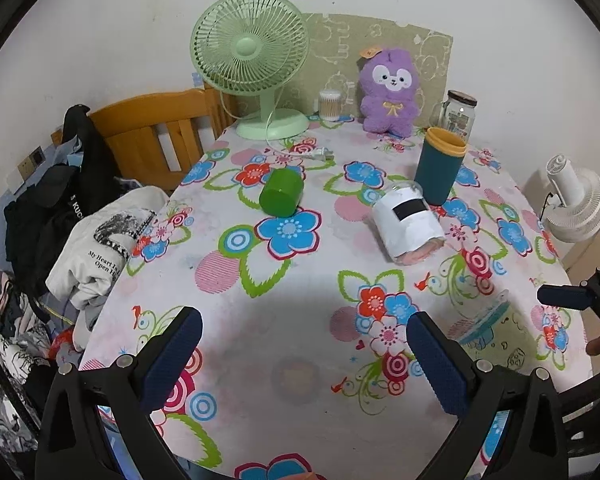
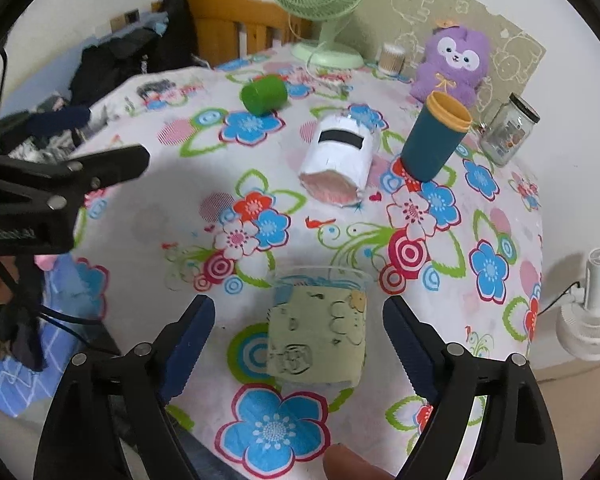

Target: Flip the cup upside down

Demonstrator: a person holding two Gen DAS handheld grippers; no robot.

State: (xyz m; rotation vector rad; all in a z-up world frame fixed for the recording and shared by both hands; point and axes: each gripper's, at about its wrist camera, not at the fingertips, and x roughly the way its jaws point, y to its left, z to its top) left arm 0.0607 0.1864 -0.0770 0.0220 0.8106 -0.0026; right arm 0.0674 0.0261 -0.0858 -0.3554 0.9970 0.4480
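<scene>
A clear plastic cup with a pale green cartoon wrap (image 2: 318, 330) stands on the floral tablecloth, its rim up, between the open fingers of my right gripper (image 2: 300, 330); the fingers do not touch it. The same cup shows at the right in the left wrist view (image 1: 482, 320). My left gripper (image 1: 304, 344) is open and empty above the near table edge; it also shows in the right wrist view (image 2: 112, 140). A green cup (image 1: 281, 193) and a white-wrapped cup (image 1: 409, 224) lie on their sides. A teal cup with a yellow rim (image 1: 440, 166) stands upright.
At the back of the table stand a green fan (image 1: 256, 64), a purple plush toy (image 1: 388, 92), a glass jar (image 1: 458, 114) and a cotton-swab tub (image 1: 330, 105). A wooden chair (image 1: 156, 136) with clothes is at the left. A white fan (image 1: 576, 200) is beyond the right edge.
</scene>
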